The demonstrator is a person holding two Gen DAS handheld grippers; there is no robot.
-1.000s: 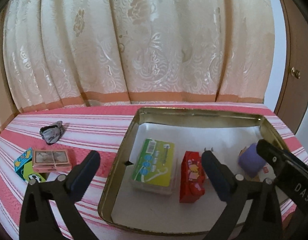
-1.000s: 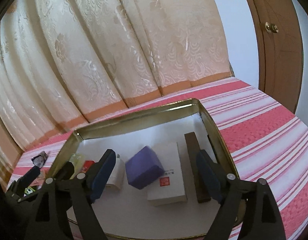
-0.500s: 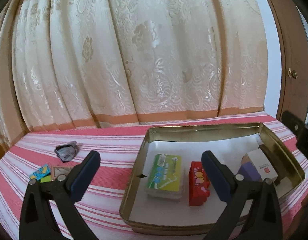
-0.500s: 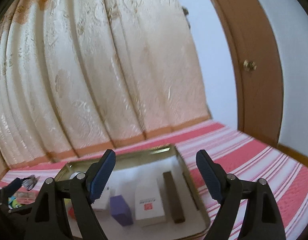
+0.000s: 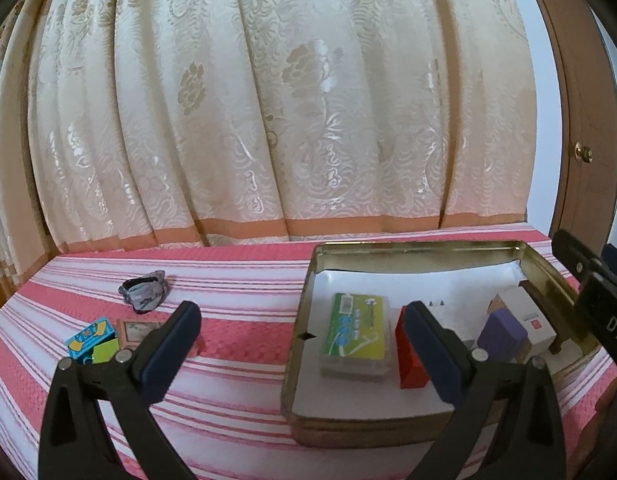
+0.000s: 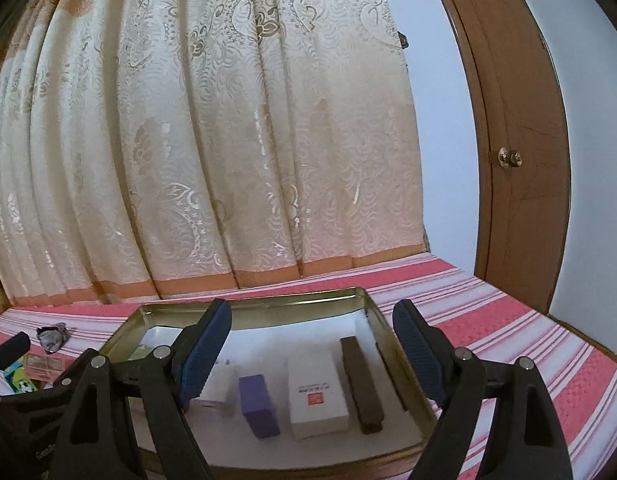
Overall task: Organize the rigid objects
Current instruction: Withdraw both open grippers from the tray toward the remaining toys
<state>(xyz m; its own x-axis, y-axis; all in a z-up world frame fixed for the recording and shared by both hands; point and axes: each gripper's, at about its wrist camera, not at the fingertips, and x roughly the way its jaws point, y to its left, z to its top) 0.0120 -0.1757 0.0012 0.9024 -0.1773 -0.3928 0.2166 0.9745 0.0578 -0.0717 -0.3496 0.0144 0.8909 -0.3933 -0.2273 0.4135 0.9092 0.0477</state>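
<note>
A: Two grippers, both with jaws spread wide and nothing between them. The left gripper (image 5: 300, 328) hangs over the striped cloth (image 5: 236, 272) at the tin's (image 5: 304, 304) left wall; the right gripper (image 6: 312, 340) hangs over the tin's near half.

B: What lies inside the tin?

A: Toward its left wall, a green card case (image 5: 358, 330), with a red box (image 5: 408, 364) just beside it. Toward the right wall, a purple block (image 6: 259, 404), a white box (image 6: 316, 392) and a dark bar (image 6: 360, 384), side by side, the bar nearest the wall.

B: And outside the tin?

A: Left of it on the cloth, well apart from it, a grey stone (image 5: 143, 291). Nearer the camera lie a pink frame (image 5: 138, 330) and a blue-green carton (image 5: 93, 338), touching each other.
</note>
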